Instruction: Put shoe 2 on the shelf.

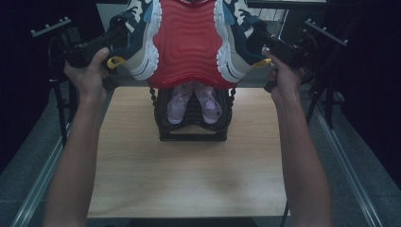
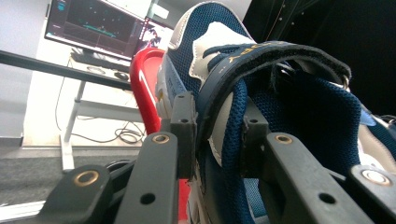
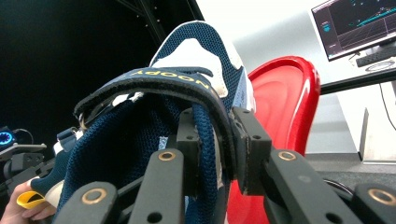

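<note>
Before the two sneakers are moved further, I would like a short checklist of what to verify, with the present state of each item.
1. Left gripper grips the left sneaker: ok, the jaws pinch the collar wall under the strap.
2. Right gripper grips the right sneaker: ok, the jaws clamp the collar beside the strap.
3. Sneakers clear of the table: ok, both are held high, red soles facing the camera.
4. Black rack has room: cannot tell; pink sandals sit on it, other tiers are hidden.
5. Grip firm enough for a longer carry: cannot tell.
</note>
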The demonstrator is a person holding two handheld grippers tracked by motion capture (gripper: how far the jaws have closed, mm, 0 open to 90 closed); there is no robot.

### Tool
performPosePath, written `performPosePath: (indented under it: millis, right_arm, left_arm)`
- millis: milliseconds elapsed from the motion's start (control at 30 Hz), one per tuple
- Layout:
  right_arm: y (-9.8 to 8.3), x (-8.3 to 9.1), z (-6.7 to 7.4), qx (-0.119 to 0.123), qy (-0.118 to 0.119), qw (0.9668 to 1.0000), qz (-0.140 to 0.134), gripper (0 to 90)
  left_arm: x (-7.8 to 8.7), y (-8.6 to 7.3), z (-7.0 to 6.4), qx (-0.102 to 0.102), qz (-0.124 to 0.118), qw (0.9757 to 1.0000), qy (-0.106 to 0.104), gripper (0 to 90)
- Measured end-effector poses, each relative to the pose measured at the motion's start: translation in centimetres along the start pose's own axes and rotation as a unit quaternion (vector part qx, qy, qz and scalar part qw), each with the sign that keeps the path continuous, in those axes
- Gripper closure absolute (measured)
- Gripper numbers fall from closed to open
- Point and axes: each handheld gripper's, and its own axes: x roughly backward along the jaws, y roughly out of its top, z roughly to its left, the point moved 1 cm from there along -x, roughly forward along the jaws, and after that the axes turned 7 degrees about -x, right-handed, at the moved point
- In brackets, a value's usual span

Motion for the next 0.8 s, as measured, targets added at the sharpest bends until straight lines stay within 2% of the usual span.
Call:
performPosePath:
  millis: [100, 300, 467, 600, 800]
  right_arm:
    - [-0.1, -1.0, 0.0, -0.002, -0.006, 1.0, 0.001, 74.4]
    - [-0.1, -2.5, 0.0, -0.006, -0.01, 0.9999, 0.006, 74.4]
    - [0.1, -2.9, 0.2, 0.007, -0.02, 0.9997, 0.014, 74.4]
    - [0.5, -3.1, 0.2, 0.012, -0.032, 0.9994, 0.006, 74.5]
    - [0.8, -3.9, 0.5, 0.022, -0.037, 0.999, 0.005, 74.5]
  left_arm:
    - [-0.7, 0.0, -0.3, 0.004, 0.002, 1.0, -0.009, 73.9]
    - [-2.4, 0.2, -0.9, -0.007, 0.004, 1.0, -0.004, 73.9]
    - [-3.5, 0.1, -1.2, -0.014, 0.003, 0.9999, -0.008, 73.9]
    - [-4.4, 0.1, -1.4, -0.015, 0.009, 0.9998, -0.006, 73.9]
    - [-5.3, 0.3, -2.3, -0.041, 0.019, 0.999, 0.004, 74.0]
